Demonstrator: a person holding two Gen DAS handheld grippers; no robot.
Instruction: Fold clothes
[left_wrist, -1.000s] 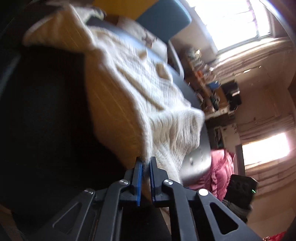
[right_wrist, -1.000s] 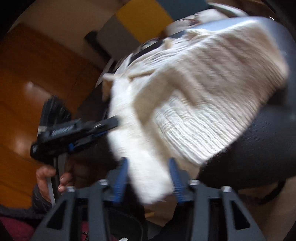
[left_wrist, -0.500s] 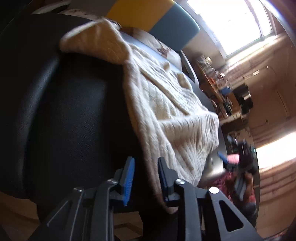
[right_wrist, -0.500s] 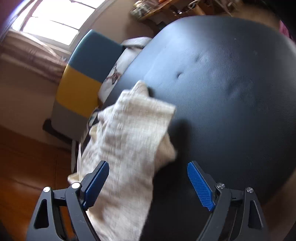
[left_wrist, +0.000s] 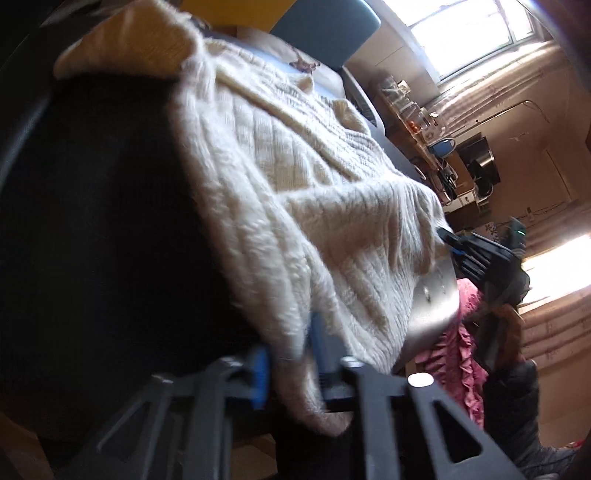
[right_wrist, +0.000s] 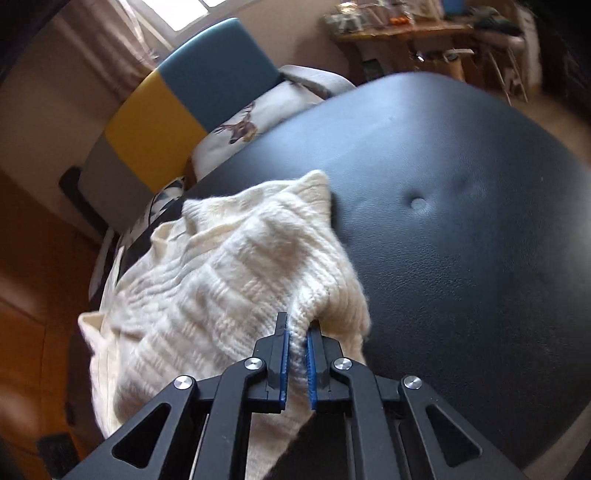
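Note:
A cream cable-knit sweater (left_wrist: 295, 192) lies spread over a black leather ottoman (left_wrist: 92, 221). My left gripper (left_wrist: 288, 362) has its blue pads pressed around the sweater's thick near edge, and knit fills the gap between them. In the right wrist view the sweater (right_wrist: 221, 288) is bunched on the ottoman (right_wrist: 461, 240), and my right gripper (right_wrist: 296, 354) is shut on a pinched fold of it. The left wrist view also shows the right gripper (left_wrist: 476, 254) at the sweater's far corner, held by a hand (left_wrist: 506, 317).
A blue and yellow chair (right_wrist: 207, 74) with a deer-print cushion (right_wrist: 243, 125) stands behind the ottoman. A cluttered wooden table (right_wrist: 399, 29) lines the far wall. Pink ruffled cloth (left_wrist: 461, 347) lies on the floor beyond the ottoman's edge.
My right gripper went from wide open over the ottoman to shut on a fold of the sweater. My left gripper narrowed around the sweater's near edge.

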